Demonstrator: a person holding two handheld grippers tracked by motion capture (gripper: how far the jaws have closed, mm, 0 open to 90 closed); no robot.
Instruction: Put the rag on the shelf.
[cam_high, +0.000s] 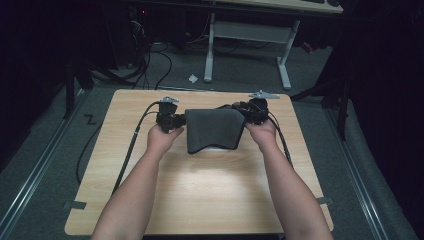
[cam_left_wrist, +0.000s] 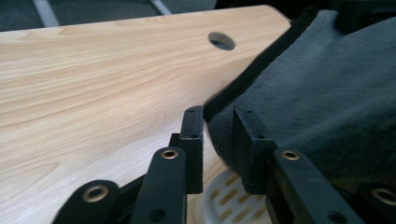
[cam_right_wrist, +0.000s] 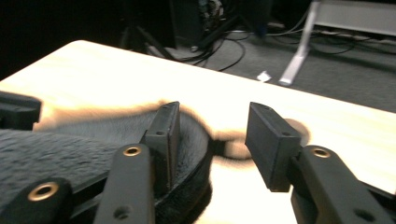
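Both hands sit mid-table, one at each side of the dark grey cloth (cam_high: 214, 129), which lies toward the far half of the wooden table (cam_high: 200, 195). Left gripper (cam_left_wrist: 218, 135) has its jaws slightly apart around the cloth's left corner, not clamping. Right gripper (cam_right_wrist: 212, 135) is spread wide, released, cloth edge just beside one jaw.

The cloth (cam_high: 214, 129) is dark grey. The table (cam_high: 200, 190) under it is light wood with wavy brown lines. Both grippers, left gripper (cam_high: 176, 121) and right gripper (cam_high: 246, 113), are black.
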